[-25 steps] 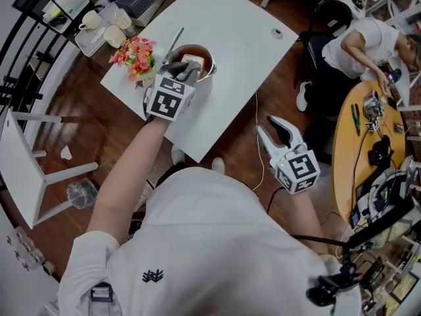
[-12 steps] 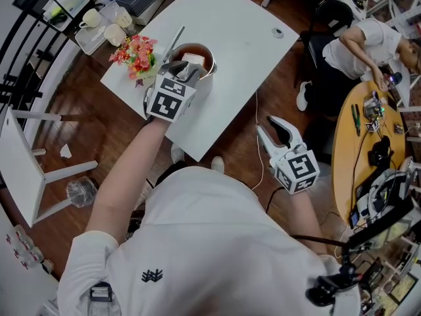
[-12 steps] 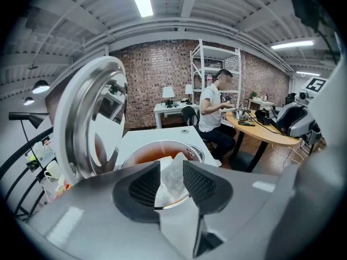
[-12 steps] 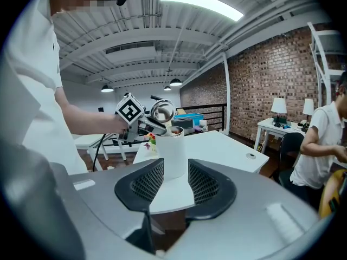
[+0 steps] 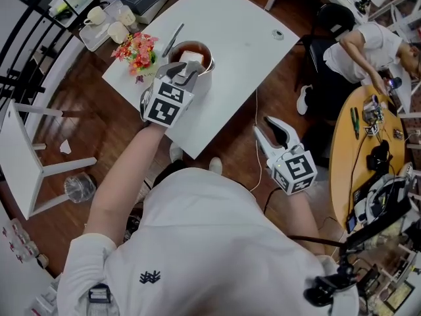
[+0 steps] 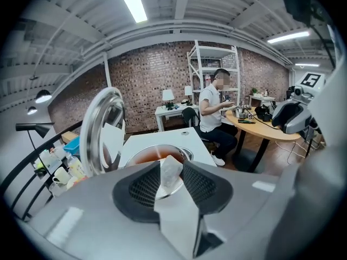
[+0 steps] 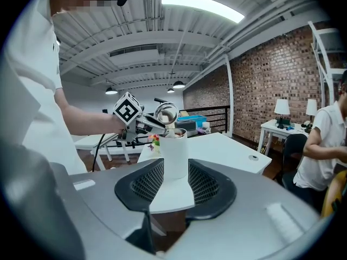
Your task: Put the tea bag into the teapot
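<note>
A steel teapot (image 5: 211,63) with reddish tea stands on the white table (image 5: 243,51), its lid (image 5: 174,38) tipped up behind it. The white tea bag (image 5: 191,56) lies inside the pot at the rim. My left gripper (image 5: 187,72) hovers just short of the pot; its jaws have just been opening. In the left gripper view the tea bag (image 6: 172,167) shows through the narrow gap of the left gripper (image 6: 171,173), with the pads not pressing on it. The right gripper (image 5: 266,128) hangs open off the table's near edge, holding nothing.
A pink flower bunch (image 5: 135,50) stands left of the pot, and a tray of cups (image 5: 105,26) sits beyond the table. A seated person (image 5: 362,45) works at a round wooden table (image 5: 348,143) on the right. A white stool (image 5: 26,163) stands on the floor at left.
The left gripper's jaws have parted and it has drawn slightly back and up from the teapot. The tea bag stays in the pot. The right gripper has not moved.
</note>
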The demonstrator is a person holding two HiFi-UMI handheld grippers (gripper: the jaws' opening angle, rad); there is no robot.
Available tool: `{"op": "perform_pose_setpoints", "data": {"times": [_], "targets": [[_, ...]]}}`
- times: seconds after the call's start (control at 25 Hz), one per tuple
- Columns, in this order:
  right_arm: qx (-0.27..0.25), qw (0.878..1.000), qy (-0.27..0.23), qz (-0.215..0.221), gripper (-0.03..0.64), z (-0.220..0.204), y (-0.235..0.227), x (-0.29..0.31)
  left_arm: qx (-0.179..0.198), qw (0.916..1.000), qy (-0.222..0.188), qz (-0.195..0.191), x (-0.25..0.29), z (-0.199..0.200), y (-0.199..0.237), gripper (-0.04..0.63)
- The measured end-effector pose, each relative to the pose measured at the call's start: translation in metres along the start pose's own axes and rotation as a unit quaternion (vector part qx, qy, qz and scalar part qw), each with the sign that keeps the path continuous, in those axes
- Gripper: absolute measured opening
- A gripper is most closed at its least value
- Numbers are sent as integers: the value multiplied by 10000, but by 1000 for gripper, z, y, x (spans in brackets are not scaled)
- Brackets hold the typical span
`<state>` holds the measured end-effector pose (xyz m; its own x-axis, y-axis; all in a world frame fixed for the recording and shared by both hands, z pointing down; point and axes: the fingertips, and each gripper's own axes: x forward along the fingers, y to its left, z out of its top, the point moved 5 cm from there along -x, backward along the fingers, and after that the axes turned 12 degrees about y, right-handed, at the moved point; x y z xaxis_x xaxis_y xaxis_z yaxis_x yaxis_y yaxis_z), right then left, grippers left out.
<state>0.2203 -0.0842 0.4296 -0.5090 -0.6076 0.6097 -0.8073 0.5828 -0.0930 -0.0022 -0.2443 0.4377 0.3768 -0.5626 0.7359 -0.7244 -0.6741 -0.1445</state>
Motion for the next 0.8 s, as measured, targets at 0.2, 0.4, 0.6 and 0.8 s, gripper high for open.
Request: {"op": "perform_pose_setpoints", "data": {"times": [0.2,0.4,0.6,0.8], "targets": [[-76,9995,-73,284,130,-9,6,-6,-84,9990,-354,244,-39,-4,-16,106],[-199,9973,-8,701,129,-25,16,-4,-315,9975,-593,235,-87,-27,-43,106],[-431,9954,-93,848,129,-19,39,-13,-581,9961,-669,0,-131,-68,-64,107],[-431,9964,-285,674,127,-13,59,-33,-916,9883,-1186,-272,-184,-99,-78,106]]}}
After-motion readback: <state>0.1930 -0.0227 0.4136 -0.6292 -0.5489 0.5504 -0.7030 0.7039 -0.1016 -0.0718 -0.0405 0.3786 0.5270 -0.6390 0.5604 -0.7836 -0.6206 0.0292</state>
